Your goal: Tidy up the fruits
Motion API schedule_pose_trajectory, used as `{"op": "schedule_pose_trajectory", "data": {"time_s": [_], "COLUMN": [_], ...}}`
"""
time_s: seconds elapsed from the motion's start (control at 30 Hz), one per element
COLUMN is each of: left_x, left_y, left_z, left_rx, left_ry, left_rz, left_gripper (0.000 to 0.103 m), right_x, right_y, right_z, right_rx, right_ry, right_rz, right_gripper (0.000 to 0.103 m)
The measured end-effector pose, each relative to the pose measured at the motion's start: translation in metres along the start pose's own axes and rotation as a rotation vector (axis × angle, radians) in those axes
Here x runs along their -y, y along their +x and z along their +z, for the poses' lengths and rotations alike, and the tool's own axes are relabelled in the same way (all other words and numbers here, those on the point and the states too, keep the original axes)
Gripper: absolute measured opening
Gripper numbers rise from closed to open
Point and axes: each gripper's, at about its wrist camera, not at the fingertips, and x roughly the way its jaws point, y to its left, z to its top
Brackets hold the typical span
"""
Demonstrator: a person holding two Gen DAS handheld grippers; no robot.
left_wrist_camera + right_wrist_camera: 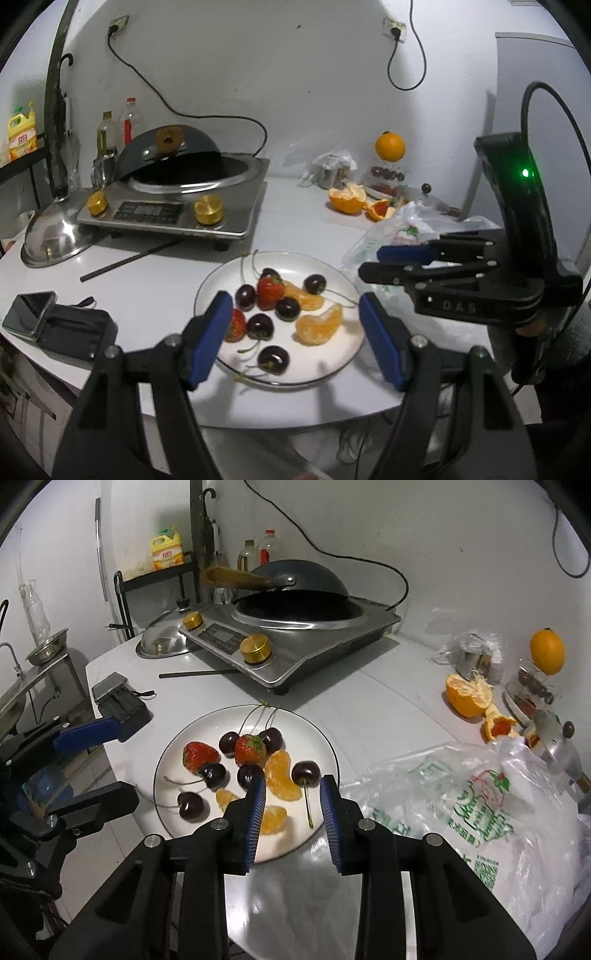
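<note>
Fruit fills a white plate [325,738] near the front edge of a pale table [369,709]: dark cherries [306,772] with long stems, two strawberries [250,748] and several orange segments [281,780], all lying loose and close together. Both hand-held grippers hang above the plate's near rim. The left gripper [295,332] has its blue-padded jaws spread wide, with the fruit showing in the gap below them and nothing between the pads. The right gripper [292,821] stands with jaws parted to a narrower gap, also empty; a segment and a cherry stem show on the plate beneath it.

To the right of the plate lies a crumpled plastic bag [461,812] with green print. Behind it sit a half-peeled orange [467,698] and scraps of peel, and farther back a whole orange [547,651] is perched on a small stand holding more cherries. An induction cooker [295,642] with two gold knobs and a dark wok on top occupies the table's far side, a steel lid [164,644] beside it. A phone [31,312] rests on a black case at the left edge.
</note>
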Motion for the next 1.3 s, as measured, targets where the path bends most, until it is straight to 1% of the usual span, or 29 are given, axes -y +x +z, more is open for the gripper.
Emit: {"op": "schedule_pose_trajectory", "data": {"time_s": [0.17, 0.23, 0.3, 0.37, 0.6, 0.63, 0.67, 0.7, 0.73, 0.77, 0.8, 0.83, 0.9, 1.03, 1.13, 1.2, 1.27, 1.3], "left_x": [0.015, 0.021, 0.028, 0.035, 0.066, 0.07, 0.074, 0.079, 0.082, 0.087, 0.091, 0.093, 0.1, 0.108, 0.115, 0.119, 0.123, 0.126], "left_y": [-0.014, -0.02, -0.026, -0.031, -0.057, -0.059, -0.064, -0.067, -0.07, -0.076, -0.081, -0.087, -0.1, -0.122, -0.144, -0.157, -0.168, -0.175], "left_z": [0.002, 0.003, 0.004, 0.005, 0.012, 0.013, 0.016, 0.018, 0.02, 0.022, 0.023, 0.024, 0.027, 0.034, 0.04, 0.043, 0.045, 0.046], "left_rx": [0.014, 0.023, 0.03, 0.039, 0.089, 0.096, 0.105, 0.109, 0.112, 0.12, 0.13, 0.142, 0.169, 0.209, 0.253, 0.279, 0.287, 0.286], "left_ry": [0.017, 0.02, 0.022, 0.026, 0.076, 0.078, 0.079, 0.077, 0.072, 0.068, 0.07, 0.071, 0.068, 0.058, 0.052, 0.05, 0.045, 0.038], "left_rz": [0.004, 0.005, 0.013, 0.011, -0.011, -0.013, -0.017, -0.017, -0.015, -0.016, -0.02, -0.024, -0.023, 0.019, 0.02, 0.024, 0.037, 0.048], "left_gripper": [0.073, 0.074, 0.084, 0.089, 0.089, 0.089, 0.089, 0.089, 0.089, 0.092, 0.098, 0.101, 0.102, 0.102, 0.102, 0.102, 0.102, 0.102], "right_x": [0.003, 0.004, 0.005, 0.006, 0.011, 0.011, 0.011, 0.011, 0.012, 0.012, 0.012, 0.013, 0.012, 0.007, 0.001, -0.004, -0.008, -0.009], "right_y": [-0.025, -0.036, -0.048, -0.06, -0.108, -0.114, -0.123, -0.133, -0.141, -0.149, -0.157, -0.165, -0.18, -0.208, -0.23, -0.247, -0.263, -0.27], "right_z": [-0.009, -0.013, -0.017, -0.023, -0.037, -0.039, -0.041, -0.043, -0.045, -0.046, -0.048, -0.049, -0.053, -0.058, -0.06, -0.059, -0.061, -0.062], "right_rx": [0.035, 0.051, 0.068, 0.084, 0.156, 0.165, 0.181, 0.202, 0.218, 0.233, 0.248, 0.263, 0.29, 0.339, 0.384, 0.416, 0.456, 0.471], "right_ry": [0.02, 0.027, 0.034, 0.039, 0.062, 0.064, 0.067, 0.069, 0.075, 0.084, 0.094, 0.101, 0.112, 0.12, 0.116, 0.114, 0.116, 0.119], "right_rz": [-0.019, -0.026, -0.034, -0.042, -0.093, -0.099, -0.116, -0.141, -0.156, -0.166, -0.175, -0.188, -0.209, -0.248, -0.273, -0.299, -0.312, -0.316], "right_gripper": [0.034, 0.034, 0.034, 0.034, 0.036, 0.039, 0.048, 0.053, 0.053, 0.054, 0.055, 0.055, 0.057, 0.059, 0.067, 0.079, 0.084, 0.084]}}
